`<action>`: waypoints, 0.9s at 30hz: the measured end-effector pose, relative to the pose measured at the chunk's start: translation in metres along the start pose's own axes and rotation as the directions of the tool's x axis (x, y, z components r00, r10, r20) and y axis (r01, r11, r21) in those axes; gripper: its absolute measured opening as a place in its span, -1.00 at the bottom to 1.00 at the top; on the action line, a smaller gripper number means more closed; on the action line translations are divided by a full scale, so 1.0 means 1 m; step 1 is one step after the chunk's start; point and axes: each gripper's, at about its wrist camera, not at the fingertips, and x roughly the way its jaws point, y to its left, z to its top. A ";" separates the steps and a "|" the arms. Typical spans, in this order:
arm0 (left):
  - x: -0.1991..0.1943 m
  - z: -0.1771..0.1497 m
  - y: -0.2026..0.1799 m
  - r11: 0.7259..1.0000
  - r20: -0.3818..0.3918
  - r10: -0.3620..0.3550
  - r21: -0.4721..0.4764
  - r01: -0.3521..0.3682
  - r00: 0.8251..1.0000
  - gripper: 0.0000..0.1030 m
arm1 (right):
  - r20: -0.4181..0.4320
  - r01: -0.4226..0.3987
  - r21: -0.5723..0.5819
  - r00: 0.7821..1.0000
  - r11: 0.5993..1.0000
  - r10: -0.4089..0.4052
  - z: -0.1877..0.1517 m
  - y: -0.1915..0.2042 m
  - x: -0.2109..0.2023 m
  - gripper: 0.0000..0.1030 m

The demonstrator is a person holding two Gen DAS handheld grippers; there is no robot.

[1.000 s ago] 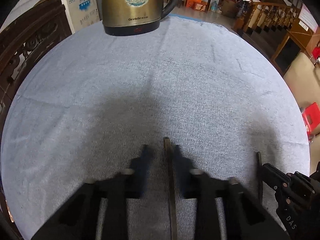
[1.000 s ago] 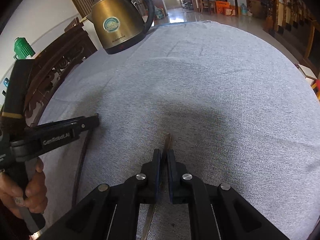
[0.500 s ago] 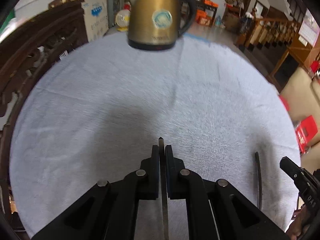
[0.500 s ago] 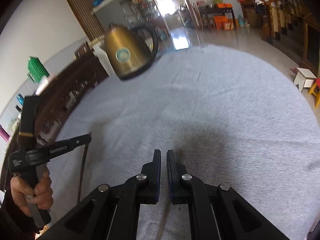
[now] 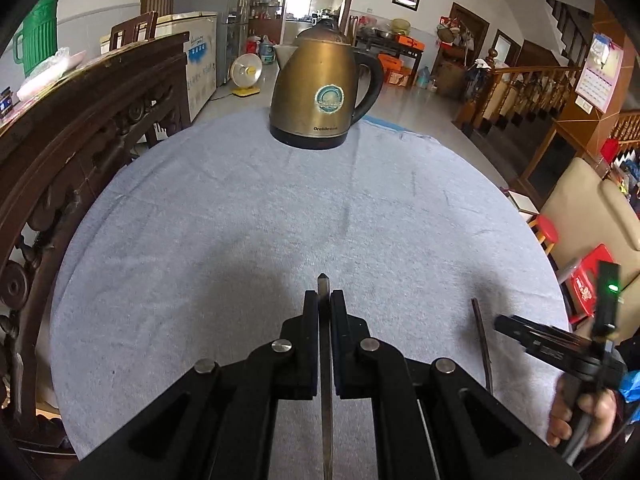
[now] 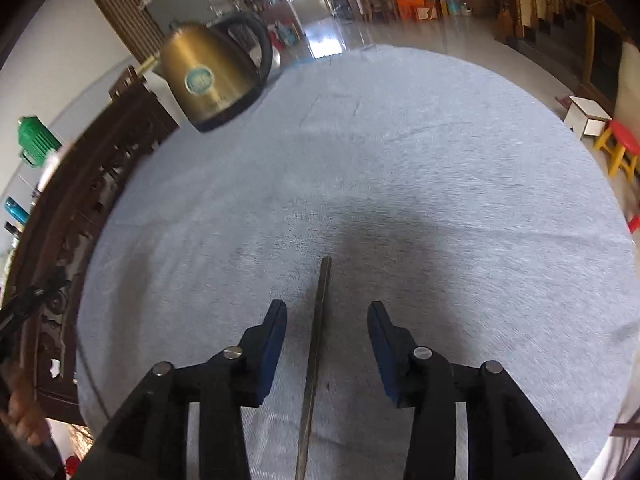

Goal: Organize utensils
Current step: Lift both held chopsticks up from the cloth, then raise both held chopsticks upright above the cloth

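In the left wrist view my left gripper (image 5: 325, 300) is shut on a dark, thin chopstick (image 5: 326, 420), held above the grey cloth with its tip poking just past the pads. A second chopstick (image 5: 482, 344) lies on the cloth to the right, beside the right gripper (image 5: 532, 336) in a person's hand (image 5: 580, 412). In the right wrist view the right gripper (image 6: 327, 310) has its jaws opening. That second chopstick (image 6: 310, 380) lies lengthwise between the blue pads (image 6: 276, 344), touching neither.
A brass-coloured electric kettle (image 5: 320, 96) stands at the far edge of the round table's grey cloth (image 5: 240, 220). Carved dark wooden furniture (image 5: 80, 128) borders the left side. Red stools (image 6: 618, 148) and a stair rail stand beyond the right edge.
My left gripper closed on its chopstick and rose with it, so the kettle looks farther away. The right gripper was shut on the other chopstick and has now opened off it.
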 end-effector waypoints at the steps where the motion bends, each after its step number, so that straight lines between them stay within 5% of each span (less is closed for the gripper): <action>1: -0.001 0.000 0.001 1.000 0.000 -0.001 -0.002 0.001 1.000 -0.90 | -0.013 0.020 -0.020 1.000 1.000 -0.020 0.001 0.004 0.006 -0.12; 5: -0.014 0.002 0.006 1.000 0.020 -0.017 -0.008 0.017 1.000 -0.90 | -0.090 0.099 -0.092 0.990 0.991 -0.107 0.011 0.020 0.034 -0.36; 9: -0.027 -0.001 0.010 1.000 0.040 -0.026 -0.006 0.026 0.999 -0.90 | -0.068 0.203 -0.166 0.974 0.965 -0.217 0.016 0.033 0.041 -0.83; 13: -0.042 -0.006 0.011 0.999 0.062 -0.042 -0.003 0.043 0.997 -0.90 | -0.054 0.196 -0.158 0.977 0.968 -0.207 0.013 0.028 0.034 -0.88; 21: -0.092 -0.021 0.007 0.999 0.144 -0.042 0.007 0.041 0.989 -0.90 | 0.143 0.128 -0.035 0.982 0.991 -0.122 -0.014 -0.003 -0.046 -0.88; 27: -0.135 -0.041 0.003 1.000 0.219 -0.023 0.005 0.022 0.975 -0.90 | 0.363 0.085 0.004 0.928 0.996 -0.080 -0.043 -0.001 -0.125 -0.88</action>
